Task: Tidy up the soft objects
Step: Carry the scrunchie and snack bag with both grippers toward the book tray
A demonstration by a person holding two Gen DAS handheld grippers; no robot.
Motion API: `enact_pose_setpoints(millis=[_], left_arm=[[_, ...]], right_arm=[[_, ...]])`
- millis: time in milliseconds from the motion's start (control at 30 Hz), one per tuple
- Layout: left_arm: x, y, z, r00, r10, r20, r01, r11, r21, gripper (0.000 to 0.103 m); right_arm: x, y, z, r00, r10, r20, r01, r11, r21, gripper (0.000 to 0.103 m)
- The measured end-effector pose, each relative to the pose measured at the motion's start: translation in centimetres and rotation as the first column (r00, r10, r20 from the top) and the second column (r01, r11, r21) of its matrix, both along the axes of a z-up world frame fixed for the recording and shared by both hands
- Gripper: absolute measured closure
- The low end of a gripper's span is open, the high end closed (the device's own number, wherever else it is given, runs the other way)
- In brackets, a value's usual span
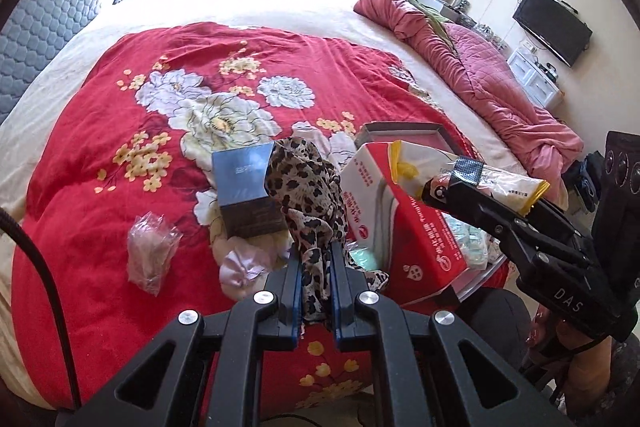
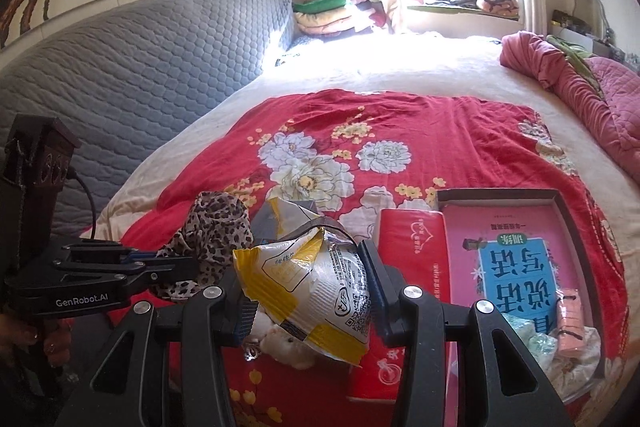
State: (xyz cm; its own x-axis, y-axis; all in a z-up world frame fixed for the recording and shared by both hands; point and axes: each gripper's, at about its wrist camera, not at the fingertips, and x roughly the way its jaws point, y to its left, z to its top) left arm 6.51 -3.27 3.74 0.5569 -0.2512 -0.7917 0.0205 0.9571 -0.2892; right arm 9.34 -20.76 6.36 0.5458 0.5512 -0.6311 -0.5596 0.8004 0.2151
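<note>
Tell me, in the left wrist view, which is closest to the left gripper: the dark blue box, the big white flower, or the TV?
1. dark blue box, just beyond the left gripper fingers, slightly left.
2. big white flower, mid-blanket.
3. TV, far right wall.

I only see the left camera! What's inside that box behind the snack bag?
Observer: The shallow box holds a pink book with a blue cover panel, seen from the right camera.
Operator: Anything else in it?
Observer: Yes, a small peach-coloured item lies at its near corner.
Operator: Is something hiding under the snack bag?
Observer: A fluffy white plush sits on the red quilt below the snack bag, which the right gripper is squeezing.
</note>
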Motion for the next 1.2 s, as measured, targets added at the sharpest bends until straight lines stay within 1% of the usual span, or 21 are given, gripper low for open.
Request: enact_pose_setpoints(millis=[200, 267, 433, 800, 1200], left_arm=[[1.1, -3.7, 1.5, 0.997, -0.077, 0.029, 0.076, 0.997, 0.011, 0.092], [1.3, -5.1, 2.1, 0.993, -0.109, 0.039, 0.108, 0.994, 0.028, 0.092], [1.8, -7.7, 3.2, 0.986, -0.155, 0.059, 0.153, 0.987, 0.043, 0.092], [2.6, -11.1, 4.5, 0.974, -0.214, 0.080, 0.208, 0.975, 0.075, 0.092], [3.9, -13.8, 4.4, 0.963, -0.258, 0.075, 0.250, 0.964, 0.094, 0.092]], right_arm=[[-0.1, -3.1, 0.7, 0.998, -0.069, 0.013, 0.069, 0.998, 0.013, 0.055], [-0.2, -4.0, 1.0, 0.996, -0.090, 0.023, 0.089, 0.996, 0.018, 0.055], [-0.4, -6.3, 1.6, 0.990, -0.138, 0.039, 0.137, 0.990, 0.036, 0.055], [-0.9, -10.3, 2.2, 0.969, -0.234, 0.084, 0.233, 0.972, 0.024, 0.055], [-1.1, -13.9, 2.3, 0.943, -0.320, 0.091, 0.318, 0.947, 0.035, 0.055]])
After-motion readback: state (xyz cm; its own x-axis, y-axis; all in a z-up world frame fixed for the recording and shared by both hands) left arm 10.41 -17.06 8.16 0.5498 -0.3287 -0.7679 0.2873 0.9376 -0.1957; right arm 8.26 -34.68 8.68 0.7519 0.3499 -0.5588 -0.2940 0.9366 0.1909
